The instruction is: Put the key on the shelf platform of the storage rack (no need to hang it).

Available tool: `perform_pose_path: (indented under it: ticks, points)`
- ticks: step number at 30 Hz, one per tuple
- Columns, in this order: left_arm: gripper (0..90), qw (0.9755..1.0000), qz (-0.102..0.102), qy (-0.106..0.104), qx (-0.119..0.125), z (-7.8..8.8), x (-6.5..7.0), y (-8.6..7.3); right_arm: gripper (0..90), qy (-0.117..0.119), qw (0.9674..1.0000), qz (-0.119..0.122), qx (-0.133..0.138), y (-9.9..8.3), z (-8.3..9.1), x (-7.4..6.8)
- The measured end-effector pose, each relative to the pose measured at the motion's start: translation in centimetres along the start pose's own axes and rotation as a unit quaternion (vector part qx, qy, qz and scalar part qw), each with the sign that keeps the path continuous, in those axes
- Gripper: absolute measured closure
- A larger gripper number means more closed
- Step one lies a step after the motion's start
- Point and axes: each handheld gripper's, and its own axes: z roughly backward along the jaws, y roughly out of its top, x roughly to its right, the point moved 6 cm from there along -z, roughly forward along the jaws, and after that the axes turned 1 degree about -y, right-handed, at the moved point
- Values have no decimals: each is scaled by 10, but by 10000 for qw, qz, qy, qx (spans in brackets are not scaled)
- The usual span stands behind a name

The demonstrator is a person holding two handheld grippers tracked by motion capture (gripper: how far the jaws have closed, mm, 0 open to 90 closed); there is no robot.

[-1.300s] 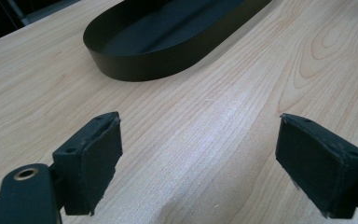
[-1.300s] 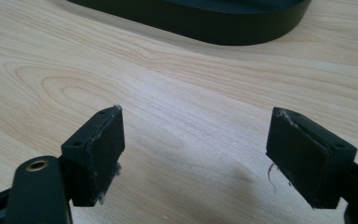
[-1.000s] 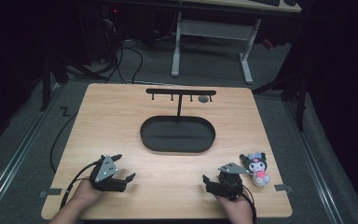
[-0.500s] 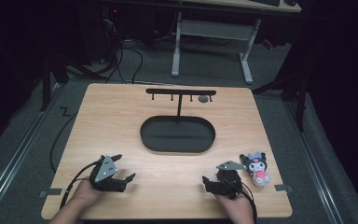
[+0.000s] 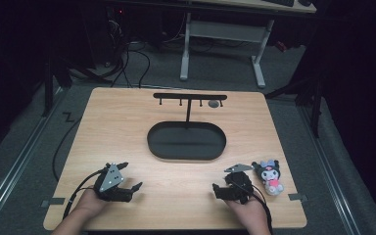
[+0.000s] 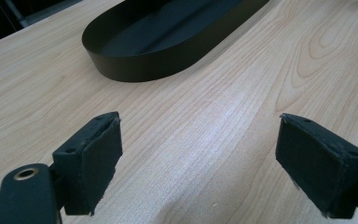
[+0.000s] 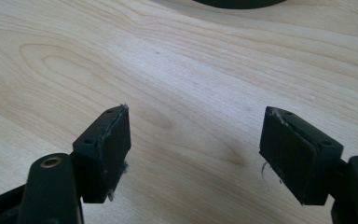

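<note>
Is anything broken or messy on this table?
Nothing is spilled or knocked over. The plush toy lies on its back beside the right gripper. The only wear is on that gripper's pads, whose edges look frayed with loose threads. The black tray sits flat and empty.

The person's 2 hands come in from the near edge, each holding a black two-jaw gripper low over the surface. The left gripper (image 5: 136, 187) points right, jaws spread wide with nothing between them. The right gripper (image 5: 215, 189) points left; its jaws stand apart, bare, having just narrowed slightly.
</note>
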Motion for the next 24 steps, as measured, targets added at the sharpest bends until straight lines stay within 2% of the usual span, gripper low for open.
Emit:
perform_pose_path:
  ticks: [14,23,24]
  points:
    - [154,10000,-31,8,-12,0,0,0,249,120,9992,100,-370,9,2,-4]
    - [154,10000,-6,7,-10,0,0,0,255,242,9968,170,-745,10,7,-5]
    - [154,10000,-11,7,-10,0,0,0,256,216,9962,257,-804,9,6,-4]
